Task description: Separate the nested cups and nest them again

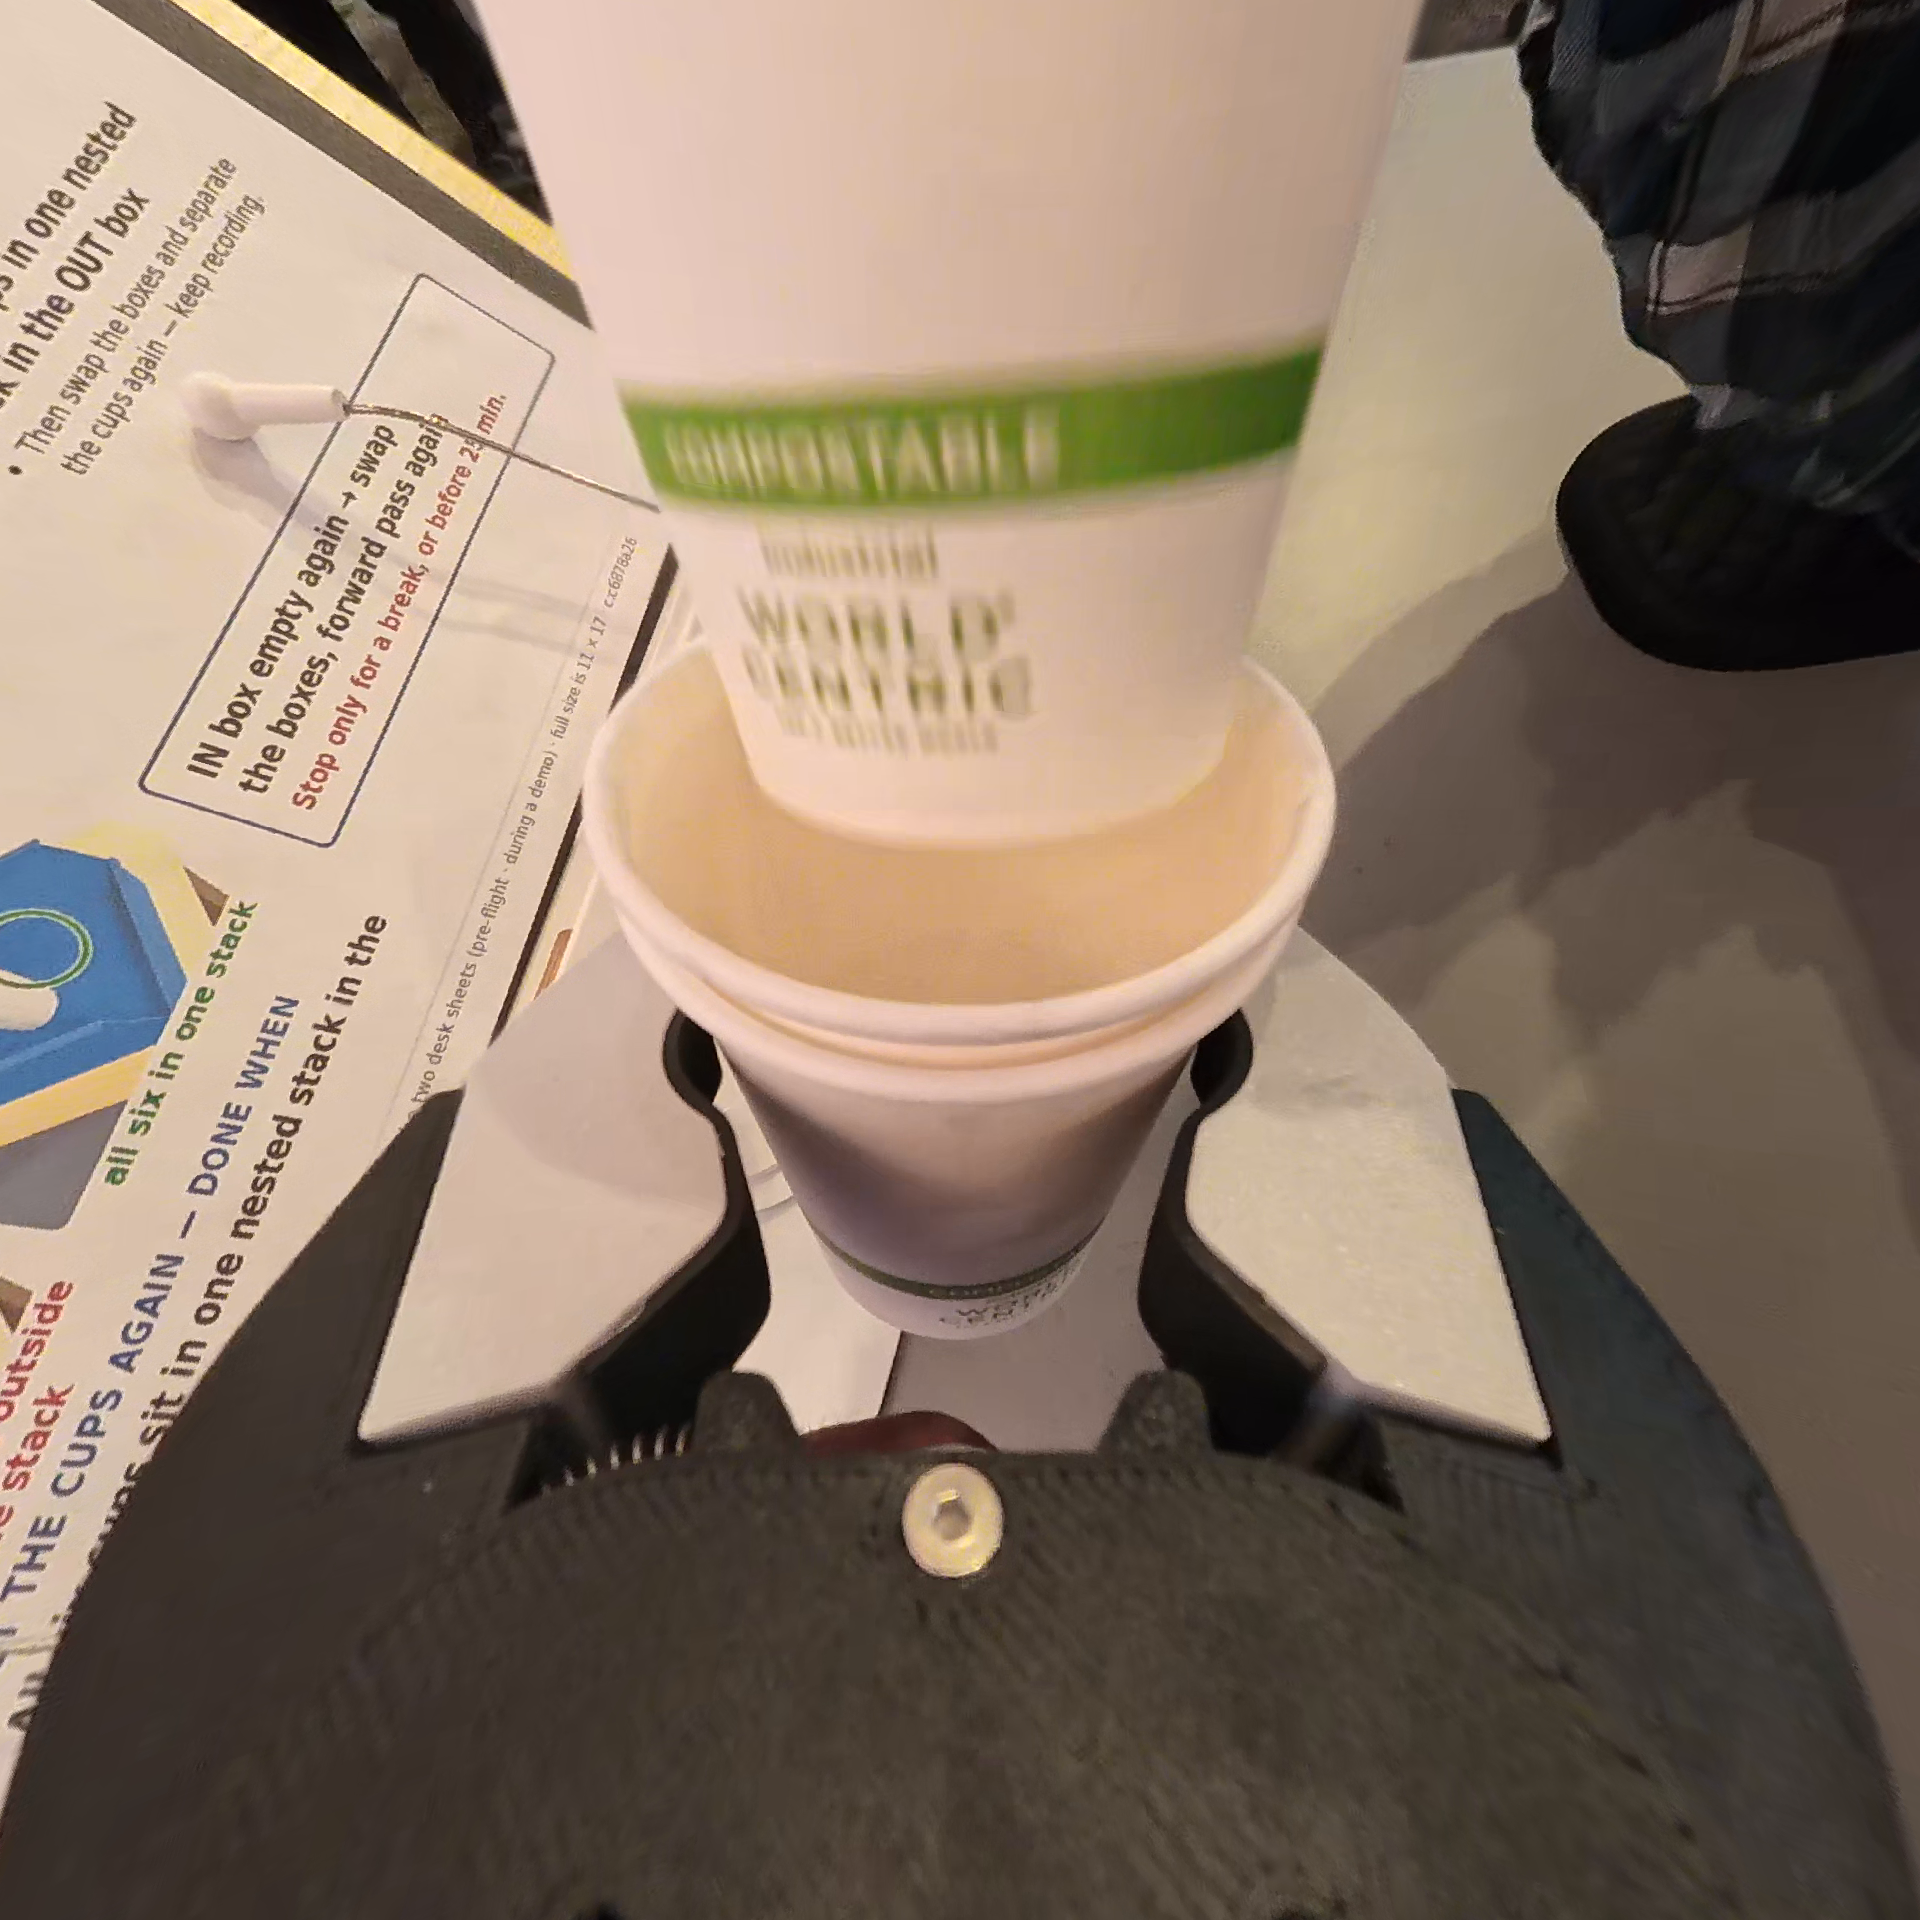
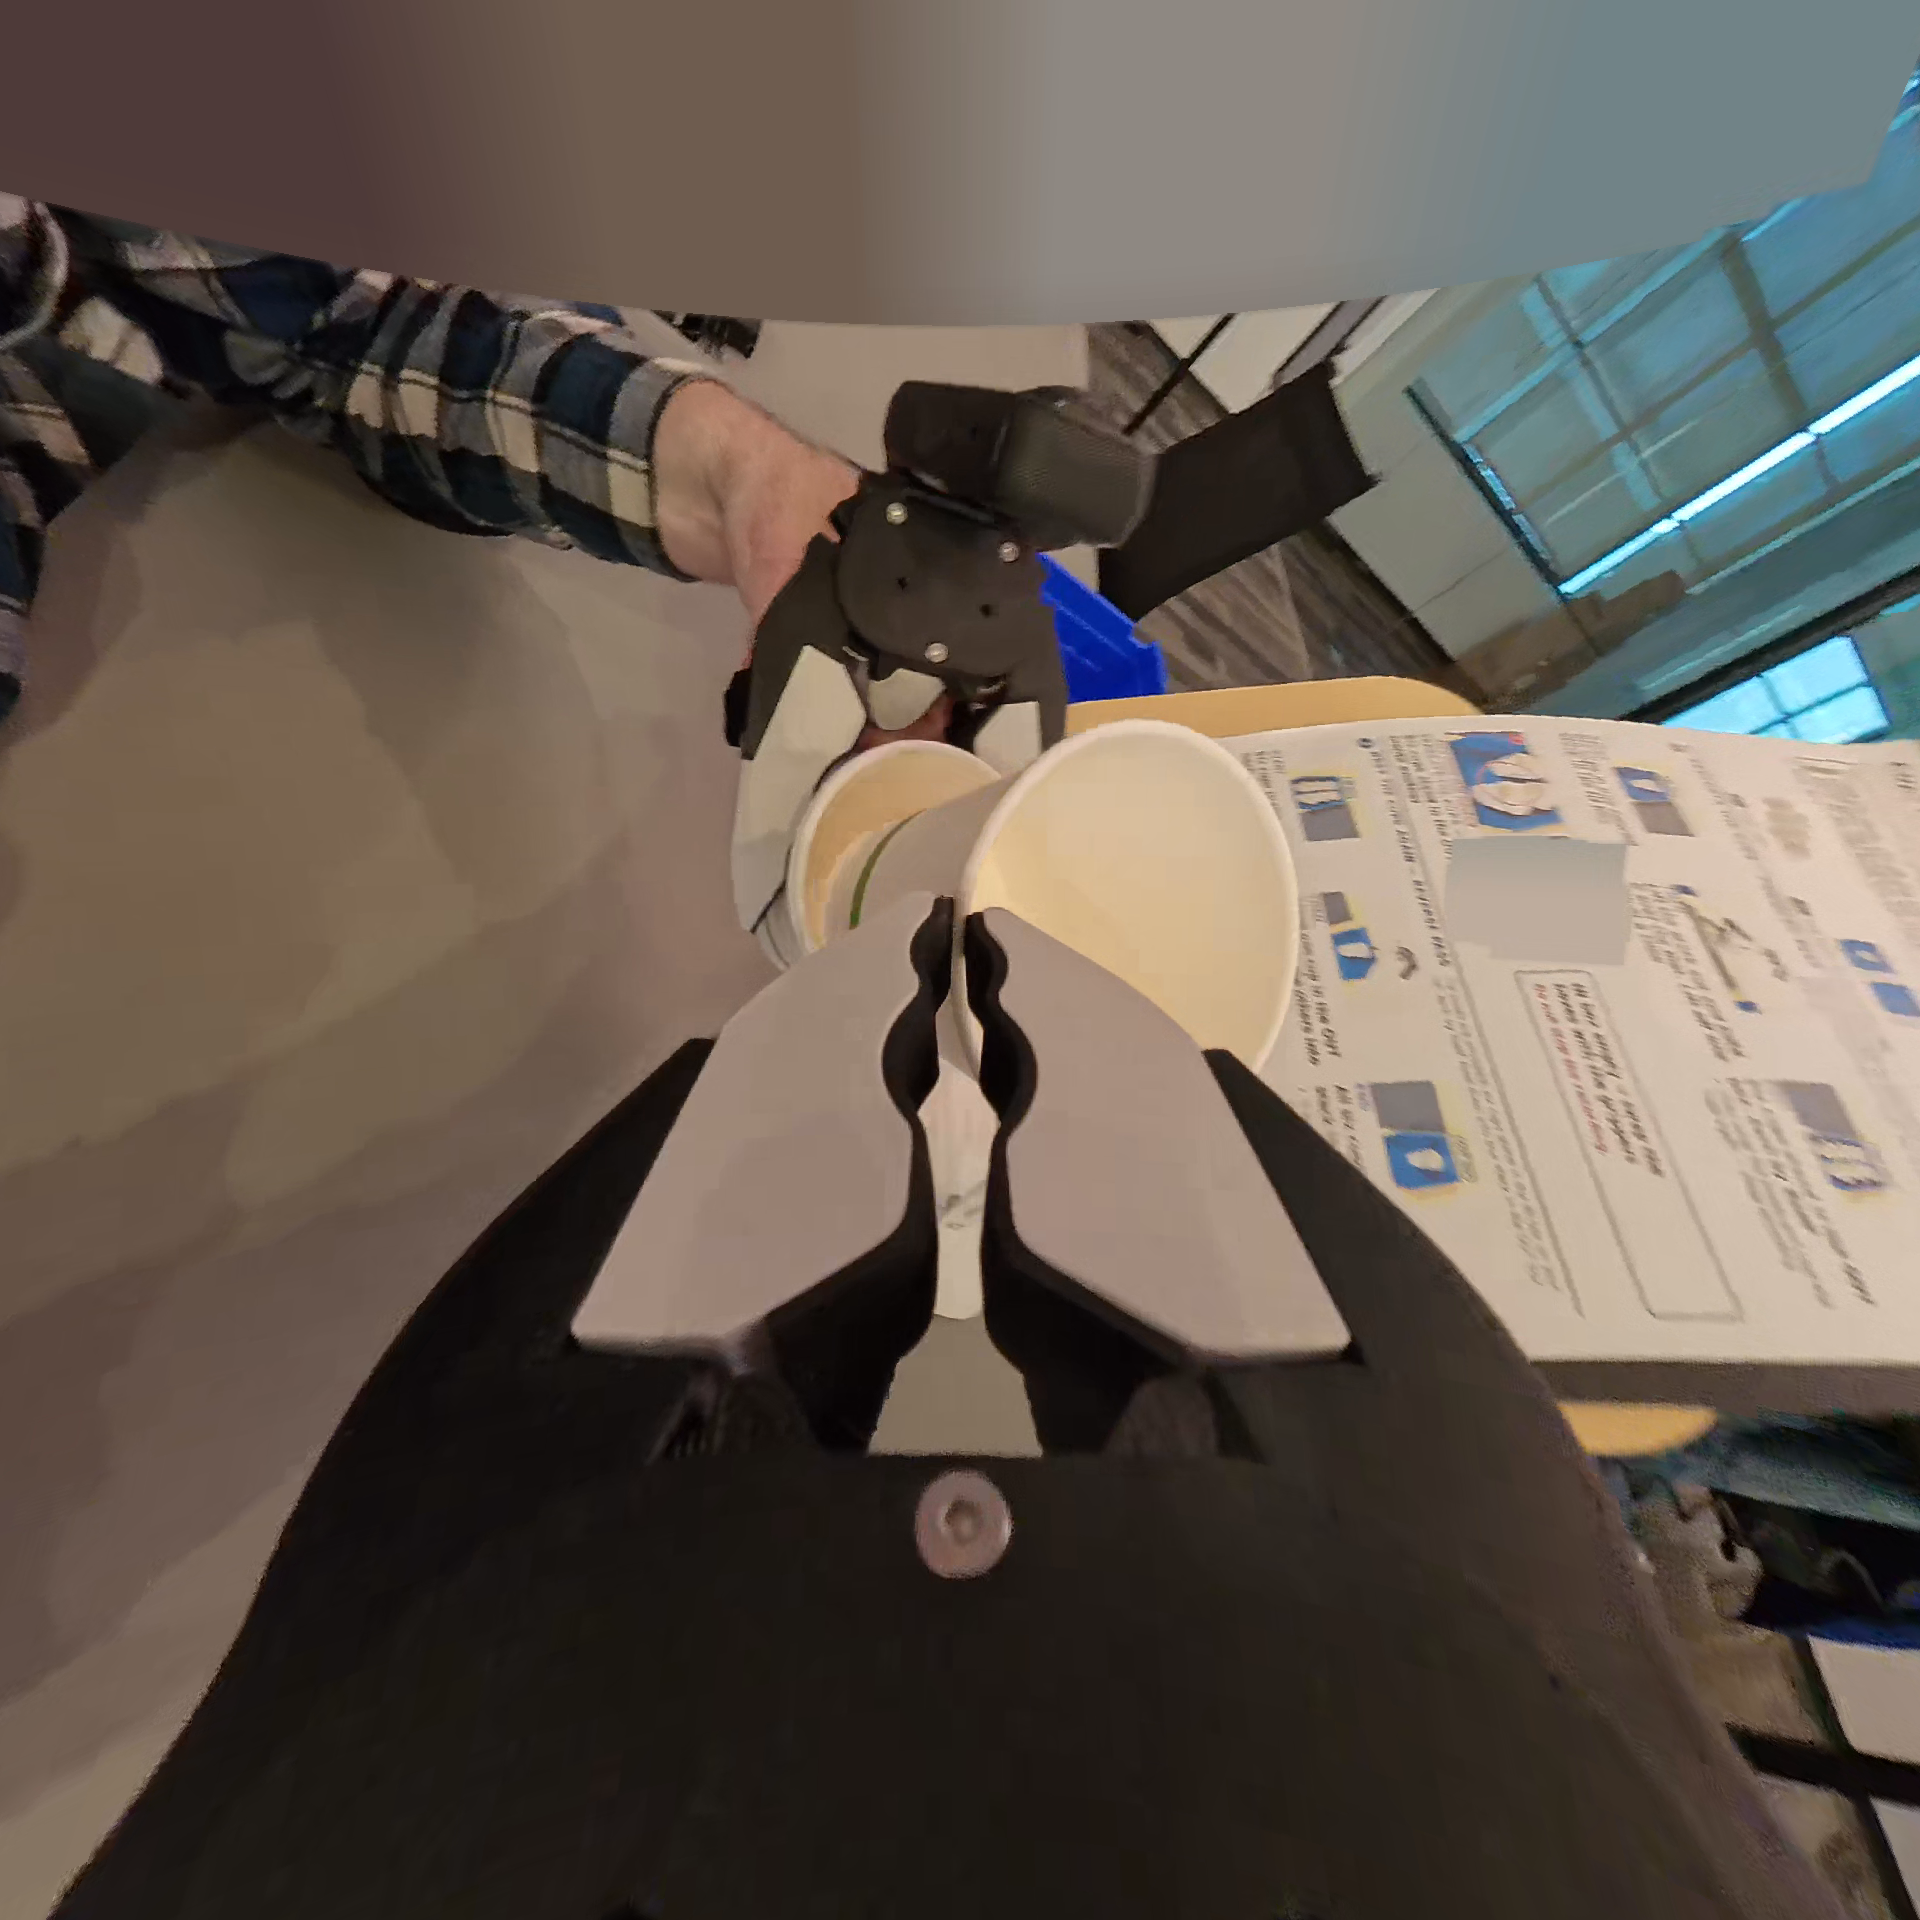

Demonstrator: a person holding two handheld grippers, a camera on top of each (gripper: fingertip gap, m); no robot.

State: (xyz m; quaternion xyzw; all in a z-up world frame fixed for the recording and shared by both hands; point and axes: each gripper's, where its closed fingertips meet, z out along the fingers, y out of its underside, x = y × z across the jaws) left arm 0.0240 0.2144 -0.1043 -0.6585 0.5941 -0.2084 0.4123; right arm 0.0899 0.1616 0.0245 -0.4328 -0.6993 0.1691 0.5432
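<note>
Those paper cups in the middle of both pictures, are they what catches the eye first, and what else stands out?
Yes. A white cup with a green band, pinched at its rim by the right gripper, has its base inside a stack of nested cups that the left gripper holds by the sides. A printed instruction sheet lies beside them, and a plaid sleeve reaches in behind.

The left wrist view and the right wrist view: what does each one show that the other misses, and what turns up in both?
Only the left wrist view shows the left claw closed around the nested cup stack from close up, and a dark shoe on the floor.

Only the right wrist view shows the right claw pinching the single cup's rim, a plaid sleeve, a blue bin and windows.

Both show the single cup entering the stack, and the printed instruction sheet.
</note>
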